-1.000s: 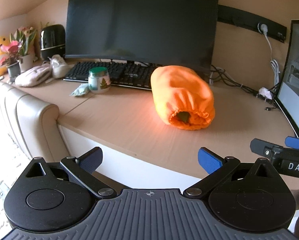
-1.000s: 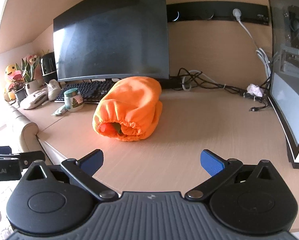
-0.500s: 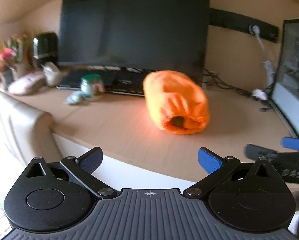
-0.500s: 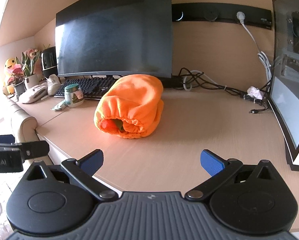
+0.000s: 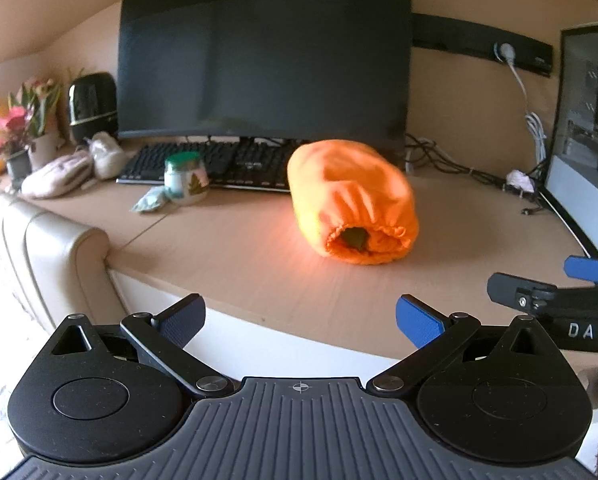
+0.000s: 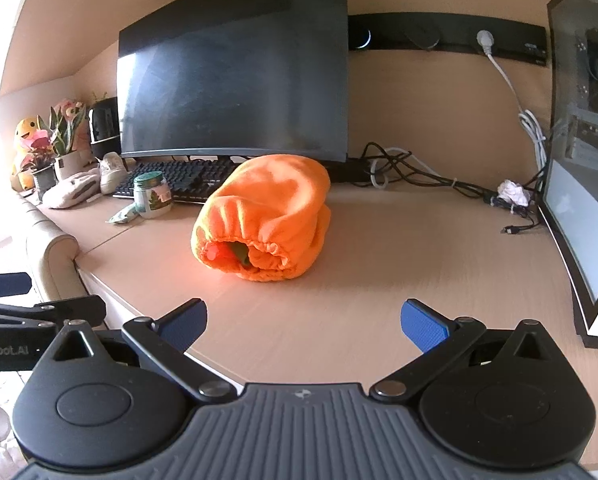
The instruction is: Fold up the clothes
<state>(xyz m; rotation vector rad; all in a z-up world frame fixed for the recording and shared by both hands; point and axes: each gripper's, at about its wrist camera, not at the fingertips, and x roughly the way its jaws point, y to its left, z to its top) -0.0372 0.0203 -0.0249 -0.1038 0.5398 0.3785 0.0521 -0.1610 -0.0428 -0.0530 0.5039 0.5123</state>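
Note:
An orange garment lies rolled into a thick bundle on the wooden desk, its gathered elastic opening facing me. It also shows in the right wrist view. My left gripper is open and empty, held off the desk's front edge, short of the bundle. My right gripper is open and empty over the front of the desk, with the bundle ahead and slightly left. The right gripper's side shows at the right of the left wrist view.
A black monitor and keyboard stand behind the bundle. A green-lidded jar, soft toys and plants sit at the left. Cables and a PC case are at the right. A padded chair is left of the desk.
Both grippers have shifted slightly in view while staying open and empty. The orange bundle has not moved on the desk.

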